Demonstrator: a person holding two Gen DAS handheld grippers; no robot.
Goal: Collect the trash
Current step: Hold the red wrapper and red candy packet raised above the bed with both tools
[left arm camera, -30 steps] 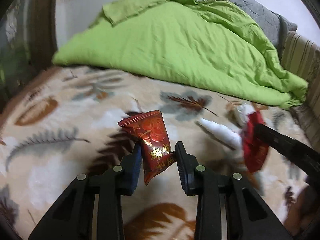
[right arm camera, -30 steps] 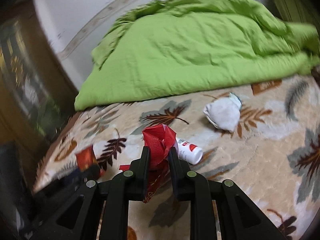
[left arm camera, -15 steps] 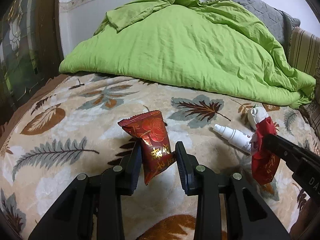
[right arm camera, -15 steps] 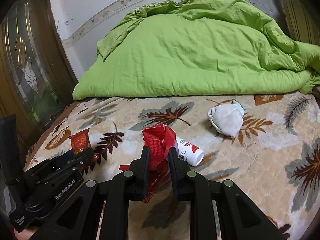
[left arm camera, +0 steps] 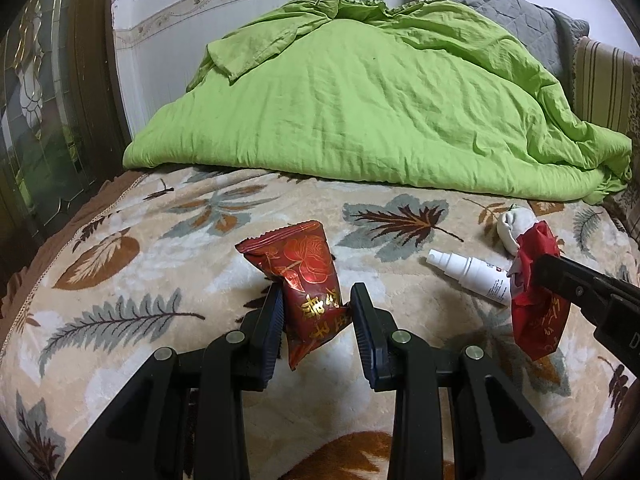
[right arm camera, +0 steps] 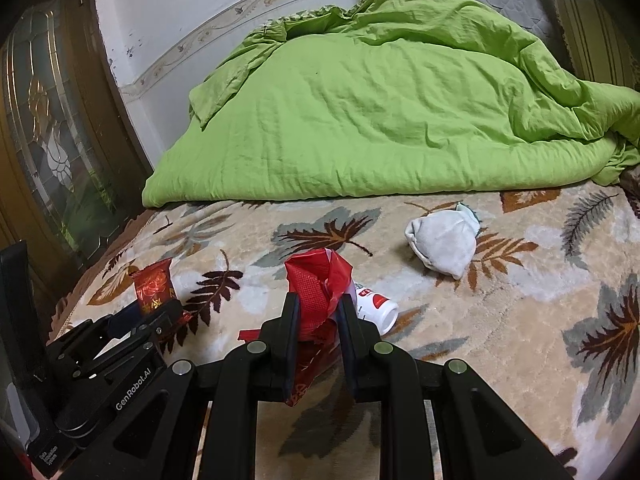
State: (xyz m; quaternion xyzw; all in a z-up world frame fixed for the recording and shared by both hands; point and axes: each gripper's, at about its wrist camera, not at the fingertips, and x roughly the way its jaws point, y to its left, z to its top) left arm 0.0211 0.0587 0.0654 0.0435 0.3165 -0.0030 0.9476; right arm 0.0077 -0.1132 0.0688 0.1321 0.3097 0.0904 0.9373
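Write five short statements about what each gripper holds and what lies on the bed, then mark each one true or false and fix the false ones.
1. The left gripper is shut on a dark red snack packet. True.
2. The right gripper is open. False: it is shut on a crumpled red wrapper.
3. A white spray bottle lies on its side on the leaf-patterned blanket. True.
4. The white sock is on top of the green duvet. False: it lies on the blanket, in front of the duvet.
5. The spray bottle stands upright beside the left gripper. False: it lies flat, near the right gripper.
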